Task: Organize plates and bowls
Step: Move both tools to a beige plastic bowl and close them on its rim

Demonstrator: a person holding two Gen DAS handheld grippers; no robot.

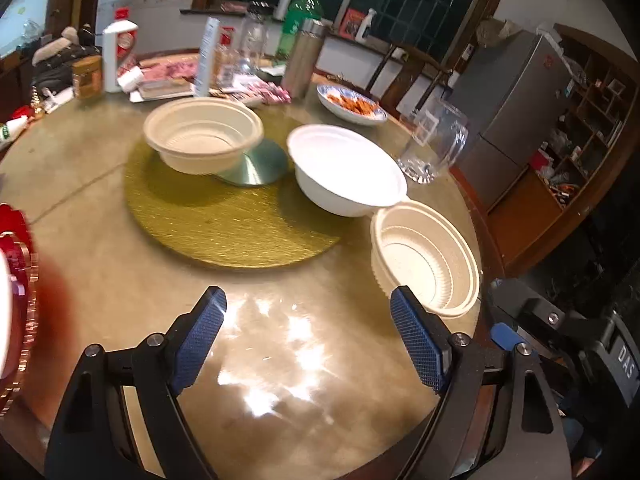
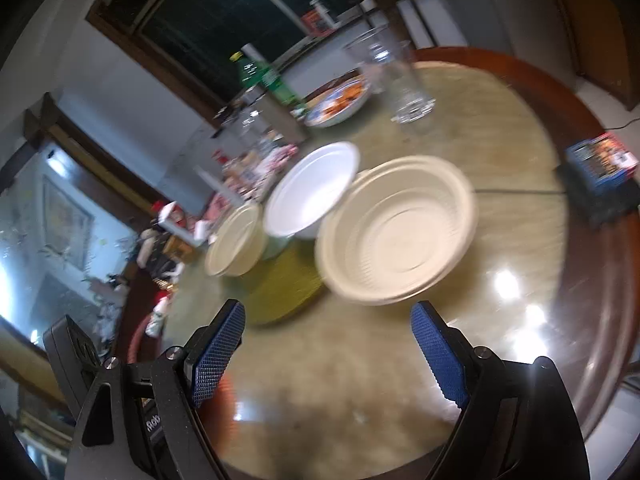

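Round glossy tan table [image 1: 100,248], cluttered at the far side; grey fridge [image 1: 516,120] beyond. Left gripper [image 1: 308,336] and right gripper [image 2: 328,344] spread wide, empty, near cream ribbed bowl [image 1: 426,256].

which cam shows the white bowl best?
Left wrist. The white bowl is sharp there, rim and outer wall both visible, sitting between two beige bowls. Right wrist shows it motion-blurred and steeply tilted, its near side hidden behind the near beige bowl.

A clear glass [image 1: 434,144] stands near a green bottle [image 1: 301,20], a grey fridge [image 1: 516,120] behind.
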